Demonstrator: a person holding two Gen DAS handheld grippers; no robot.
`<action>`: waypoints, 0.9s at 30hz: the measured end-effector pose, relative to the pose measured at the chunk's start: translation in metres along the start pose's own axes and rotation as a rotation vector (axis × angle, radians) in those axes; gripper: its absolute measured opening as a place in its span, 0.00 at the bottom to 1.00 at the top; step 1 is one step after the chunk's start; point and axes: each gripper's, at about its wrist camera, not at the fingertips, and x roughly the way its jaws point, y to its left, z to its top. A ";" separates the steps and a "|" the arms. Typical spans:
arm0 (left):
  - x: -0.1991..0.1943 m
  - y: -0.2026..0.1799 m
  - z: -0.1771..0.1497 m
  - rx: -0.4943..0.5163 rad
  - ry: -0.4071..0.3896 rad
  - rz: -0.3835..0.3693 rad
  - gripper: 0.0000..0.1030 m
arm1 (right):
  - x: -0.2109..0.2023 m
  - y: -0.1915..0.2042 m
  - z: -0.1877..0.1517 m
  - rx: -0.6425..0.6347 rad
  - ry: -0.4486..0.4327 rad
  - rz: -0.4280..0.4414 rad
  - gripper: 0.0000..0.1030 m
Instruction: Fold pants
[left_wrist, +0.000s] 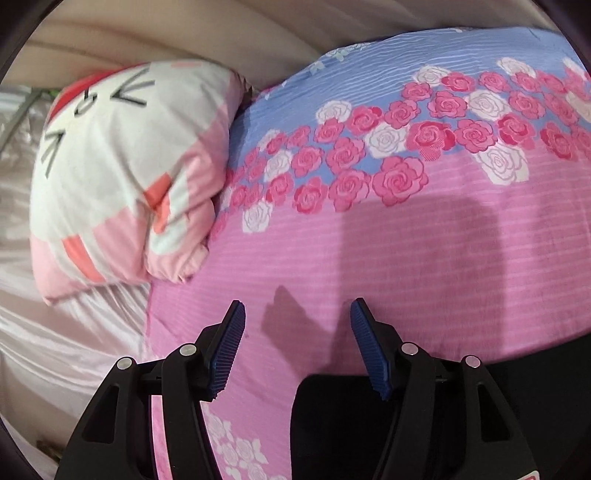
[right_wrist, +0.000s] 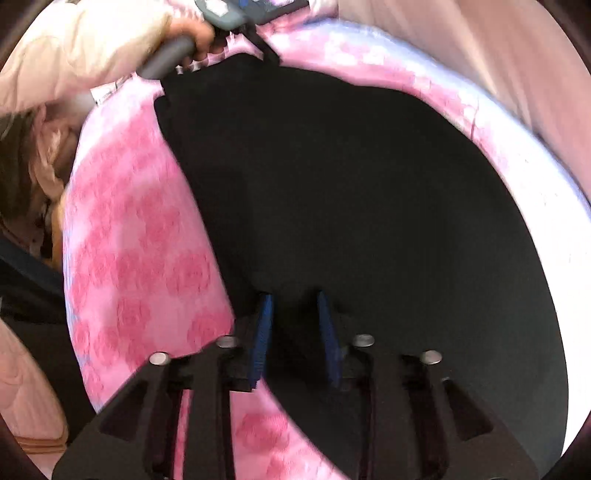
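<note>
Your left hand-held gripper (left_wrist: 297, 314): blue pads spread wide, nothing between, poised above pink rose-print quilt (left_wrist: 424, 258) on bed. Black fabric pants (right_wrist: 351, 221) spread flat across quilt. Your right hand-held gripper (right_wrist: 293, 299): jaws narrowed over pants' near edge; actual pinch unclear through blur. Cat-face pillow (left_wrist: 122, 166) lies left of quilt.

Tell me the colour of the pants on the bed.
Plain black pants, lying on the pink rose-print bedcover; the right wrist view shows them best.
</note>
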 end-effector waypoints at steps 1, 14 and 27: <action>-0.001 -0.001 0.001 0.007 -0.002 0.007 0.57 | -0.007 0.007 0.001 -0.010 0.007 0.020 0.07; -0.079 0.034 -0.102 -0.151 0.023 -0.232 0.57 | -0.039 -0.057 0.085 0.201 -0.162 0.165 0.17; -0.078 0.015 -0.136 -0.164 -0.008 -0.119 0.69 | 0.010 -0.096 0.102 0.459 -0.130 0.085 0.00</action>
